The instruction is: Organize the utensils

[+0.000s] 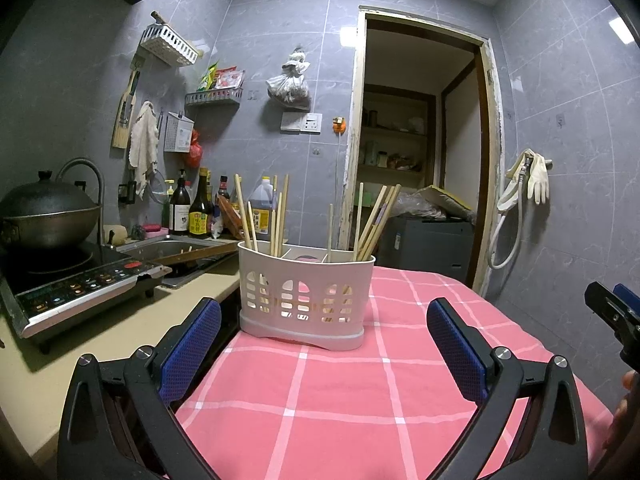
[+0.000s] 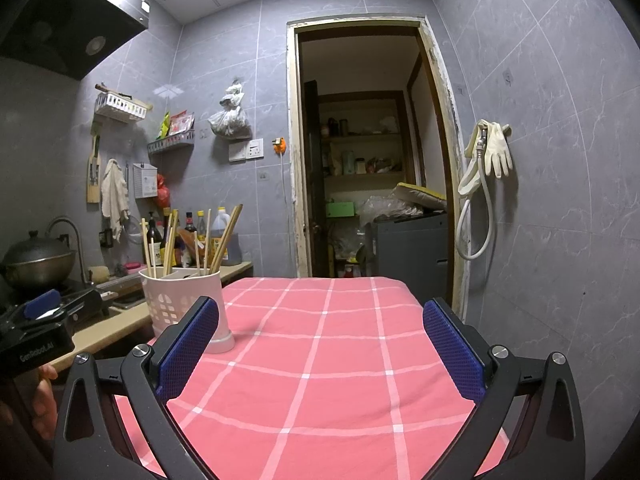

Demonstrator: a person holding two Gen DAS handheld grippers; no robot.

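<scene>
A white slotted utensil holder [image 1: 306, 298] stands on the pink checked tablecloth [image 1: 320, 400] near its left edge, with several wooden chopsticks [image 1: 376, 218] upright in its left and right compartments. My left gripper [image 1: 324, 344] is open and empty, just in front of the holder. My right gripper [image 2: 320, 348] is open and empty over the cloth [image 2: 320, 360], with the holder [image 2: 186, 304] and chopsticks [image 2: 226, 236] to its left. The left gripper's body [image 2: 40, 320] shows at the left edge of the right wrist view; the right gripper's tip [image 1: 616, 312] shows at the left wrist view's right edge.
A counter [image 1: 120, 328] left of the table holds an induction cooker [image 1: 72, 284] with a lidded wok [image 1: 48, 212], a sink [image 1: 176, 250] and sauce bottles [image 1: 200, 212]. Wall racks hang above. A doorway [image 2: 368, 160] lies behind the table; gloves and a hose [image 2: 488, 168] hang on the right wall.
</scene>
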